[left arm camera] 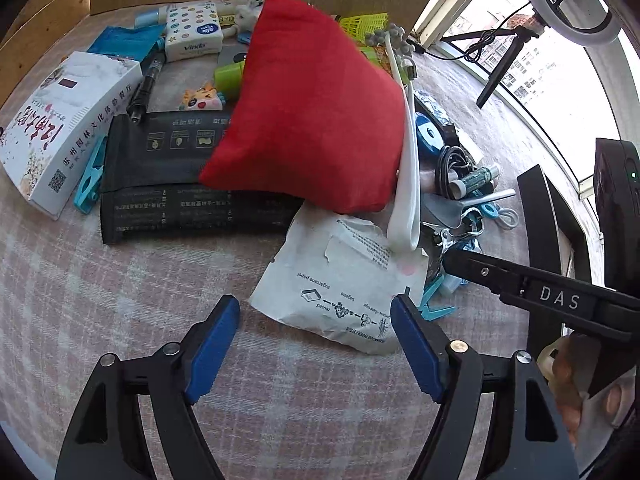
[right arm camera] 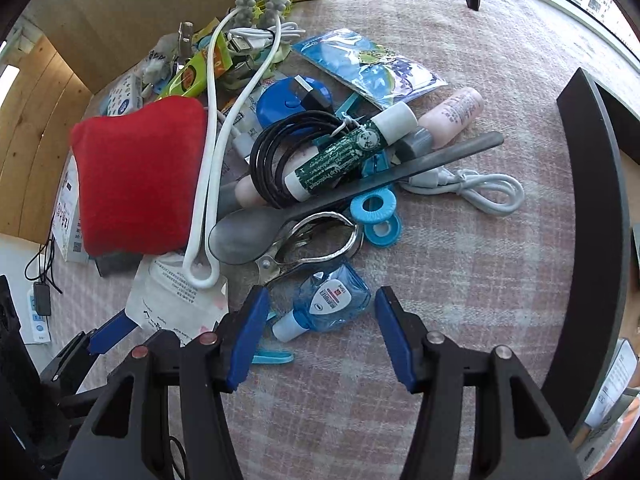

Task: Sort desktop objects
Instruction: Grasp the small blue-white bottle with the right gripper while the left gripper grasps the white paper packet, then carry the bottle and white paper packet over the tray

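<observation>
A heap of small objects covers a pink checked cloth. My left gripper is open and empty, just short of a white paper packet that lies below a red cushion. My right gripper is open and empty, its fingers on either side of a small blue bottle lying on the cloth. Beyond the bottle lie a metal clip, a grey spoon, a green lip balm tube and a coiled black cable. The red cushion is at the left there.
A white box, a black packet, a tissue pack and a black pen lie at the left. A black tray edge curves along the right. A ring light on a tripod stands by the window.
</observation>
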A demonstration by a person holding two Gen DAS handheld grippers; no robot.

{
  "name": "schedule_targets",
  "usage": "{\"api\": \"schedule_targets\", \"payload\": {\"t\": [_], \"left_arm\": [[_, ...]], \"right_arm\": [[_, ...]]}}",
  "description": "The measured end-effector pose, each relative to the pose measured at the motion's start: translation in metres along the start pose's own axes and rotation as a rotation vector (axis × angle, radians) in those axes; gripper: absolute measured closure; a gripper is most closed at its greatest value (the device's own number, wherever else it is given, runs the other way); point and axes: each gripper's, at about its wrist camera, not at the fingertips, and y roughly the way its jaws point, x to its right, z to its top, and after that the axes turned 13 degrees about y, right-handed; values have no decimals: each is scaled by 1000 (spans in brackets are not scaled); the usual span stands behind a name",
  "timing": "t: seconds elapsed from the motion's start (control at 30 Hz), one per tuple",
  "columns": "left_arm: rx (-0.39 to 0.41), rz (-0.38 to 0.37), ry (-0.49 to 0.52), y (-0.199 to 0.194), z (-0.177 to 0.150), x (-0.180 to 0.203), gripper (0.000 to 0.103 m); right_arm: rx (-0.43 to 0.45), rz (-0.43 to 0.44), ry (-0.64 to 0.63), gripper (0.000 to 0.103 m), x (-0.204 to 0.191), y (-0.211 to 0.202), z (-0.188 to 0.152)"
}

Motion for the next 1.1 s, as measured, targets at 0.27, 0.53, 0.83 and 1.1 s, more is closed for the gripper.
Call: {"api": "schedule_targets", "payload": {"t": [0.27, 0.53, 0.83, 1.1], "left_arm": [[5, -34, -22, 8, 12, 6, 58], [36, -59, -71, 0, 6, -1, 84], [48, -61, -103, -12, -10, -18, 103], [95, -42, -79, -38, -15, -13, 103]], "right_arm": [[21, -29, 33, 66, -4, 0, -1], [25, -27, 25, 67, -5, -1, -2], [29, 5, 70, 67, 22, -15, -6], [62, 22, 82, 67, 35, -41, -7]]}}
